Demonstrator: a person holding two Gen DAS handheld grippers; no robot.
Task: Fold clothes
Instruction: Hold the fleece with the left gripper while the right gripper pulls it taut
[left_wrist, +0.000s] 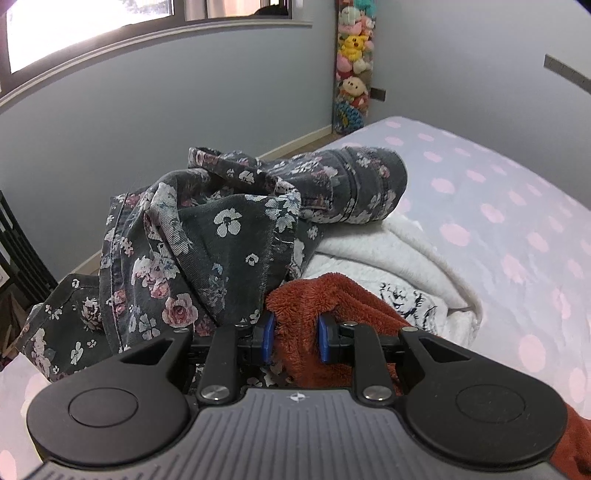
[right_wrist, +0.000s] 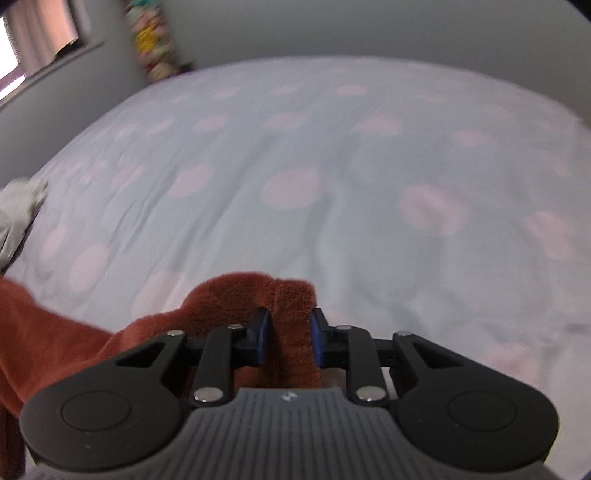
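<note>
A fluffy rust-red garment (left_wrist: 325, 295) lies bunched at the near edge of the bed, and my left gripper (left_wrist: 295, 332) is shut on a fold of it, blue pads pressing both sides. In the right wrist view the same rust-red garment (right_wrist: 291, 295) runs off to the left, with my right gripper (right_wrist: 288, 332) shut on another bunched edge of it. Behind the left gripper a dark floral garment (left_wrist: 207, 236) is heaped up, partly over a white fleece garment (left_wrist: 388, 254).
The bed carries a pale sheet with pink dots (right_wrist: 332, 166), stretching wide ahead of the right gripper. A white cloth (right_wrist: 18, 210) pokes in at the left. A column of plush toys (left_wrist: 352, 62) hangs in the room corner below grey walls and a window.
</note>
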